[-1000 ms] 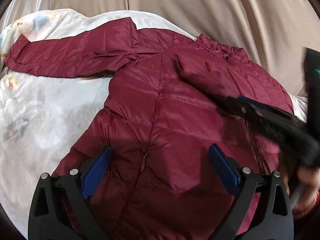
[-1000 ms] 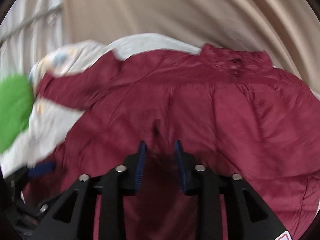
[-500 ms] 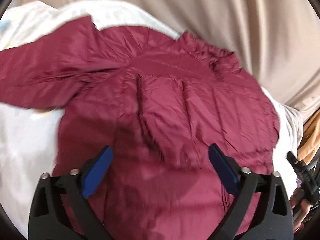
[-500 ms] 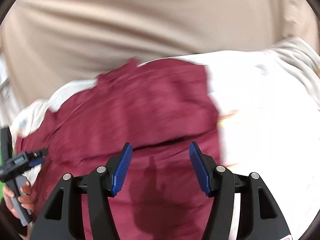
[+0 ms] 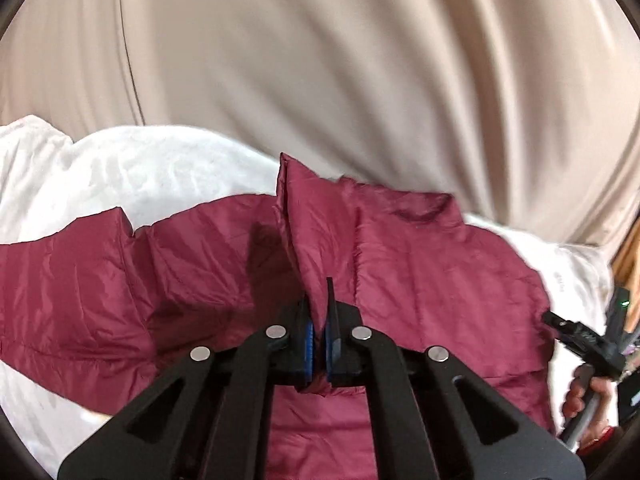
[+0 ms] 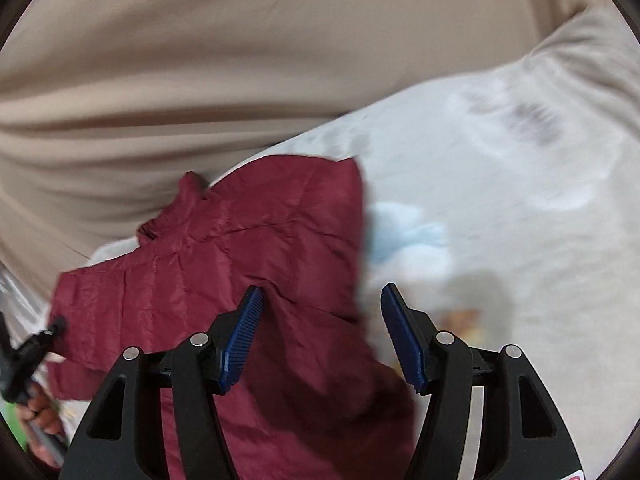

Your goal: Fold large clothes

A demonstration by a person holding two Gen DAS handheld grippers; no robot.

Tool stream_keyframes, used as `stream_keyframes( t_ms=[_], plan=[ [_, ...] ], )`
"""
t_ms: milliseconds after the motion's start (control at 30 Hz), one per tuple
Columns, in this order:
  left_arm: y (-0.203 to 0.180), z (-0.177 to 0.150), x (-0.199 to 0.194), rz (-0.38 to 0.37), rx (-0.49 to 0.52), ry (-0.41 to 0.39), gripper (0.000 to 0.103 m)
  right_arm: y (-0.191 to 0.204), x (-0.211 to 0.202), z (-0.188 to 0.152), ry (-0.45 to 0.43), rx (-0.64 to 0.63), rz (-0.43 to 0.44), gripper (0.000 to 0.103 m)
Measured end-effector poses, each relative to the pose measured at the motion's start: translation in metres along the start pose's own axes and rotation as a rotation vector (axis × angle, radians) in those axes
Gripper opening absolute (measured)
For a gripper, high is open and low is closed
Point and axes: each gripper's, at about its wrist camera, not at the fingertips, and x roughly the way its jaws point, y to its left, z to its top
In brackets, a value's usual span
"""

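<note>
White bedding [image 5: 132, 168]: 1 jacket [image 5: 420, 272], L tongs [image 5: 319, 312] pinching it, R tongs [image 6: 320, 332] apart, closing.

free: white bedding [image 6: 500, 200] R of jacket [image 6: 240, 264] | blocked: beige curtain [image 6: 200, 60] behind

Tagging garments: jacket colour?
Dark red, quilted jacket; clearest in the left wrist view.

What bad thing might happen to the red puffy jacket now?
The left gripper pinches only a thin ridge of the slippery maroon puffer jacket, so it might slide out. The right gripper is closing above the jacket's edge and could miss, or snag the white blanket too.
</note>
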Motion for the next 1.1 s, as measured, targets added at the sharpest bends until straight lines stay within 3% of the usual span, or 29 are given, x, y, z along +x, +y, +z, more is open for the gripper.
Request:
stream_keyframes(
  t_ms=[67,100,167,200,267,300,367,433,500,567,600,667,700,767,867,900,967,1033,1100],
  plan=[
    [0.005,-0.013,0.025,0.039,-0.003,0.062,0.002,0.011,0.003,-0.001,-0.008,-0.047,-0.039,0.014],
    [0.007,-0.022,0.038,0.045,-0.010,0.098,0.002,0.015,-0.012,-0.002,-0.081,-0.076,-0.021,0.009],
    [0.013,-0.041,0.057,0.048,-0.022,0.141,0.003,0.015,-0.029,-0.003,-0.156,-0.085,0.015,0.007],
    [0.014,-0.048,0.063,0.041,-0.026,0.148,0.003,0.009,-0.022,-0.003,-0.139,-0.091,-0.019,0.007],
    [0.012,-0.060,0.065,0.020,-0.037,0.133,0.003,-0.002,0.009,-0.006,-0.004,-0.129,-0.114,0.007],
    [0.011,-0.063,0.064,0.021,-0.039,0.128,0.003,-0.006,0.013,-0.008,-0.002,-0.146,-0.114,0.007],
    [0.008,-0.065,0.064,0.038,-0.022,0.119,0.003,-0.004,-0.001,-0.005,-0.038,-0.129,-0.133,0.008],
    [0.008,-0.067,0.064,0.040,-0.017,0.113,0.003,0.003,-0.032,0.001,-0.150,-0.090,-0.146,0.008],
    [0.006,-0.071,0.065,0.034,-0.027,0.105,0.004,0.015,-0.061,0.000,-0.239,-0.073,-0.090,0.009],
    [0.009,-0.070,0.064,0.035,-0.032,0.097,0.004,0.033,-0.064,-0.007,-0.202,-0.128,-0.011,0.009],
    [0.014,-0.064,0.065,0.039,-0.029,0.097,0.004,0.047,-0.052,-0.014,-0.136,-0.205,0.013,0.007],
    [0.012,-0.065,0.064,0.052,-0.013,0.090,0.004,0.057,-0.025,-0.032,-0.021,-0.327,-0.038,0.005],
    [0.012,-0.065,0.065,0.051,-0.013,0.089,0.004,0.052,-0.006,-0.041,0.041,-0.370,-0.107,0.000],
    [0.017,-0.066,0.063,0.025,-0.027,0.088,0.006,0.027,-0.001,-0.041,0.040,-0.349,-0.142,0.000],
    [0.031,-0.068,0.060,-0.041,-0.082,0.084,0.006,-0.010,-0.028,-0.031,-0.030,-0.163,-0.142,0.000],
    [0.034,-0.068,0.060,-0.052,-0.098,0.084,0.006,-0.015,-0.037,-0.032,-0.053,-0.128,-0.185,0.000],
    [0.034,-0.067,0.062,-0.055,-0.109,0.084,0.006,-0.008,-0.042,-0.039,-0.033,-0.177,-0.169,0.000],
    [0.033,-0.068,0.060,-0.049,-0.102,0.081,0.006,-0.001,-0.031,-0.055,0.026,-0.288,-0.227,0.000],
    [0.033,-0.068,0.058,-0.052,-0.106,0.075,0.006,-0.011,-0.027,-0.054,0.051,-0.253,-0.233,0.000]
  ],
)
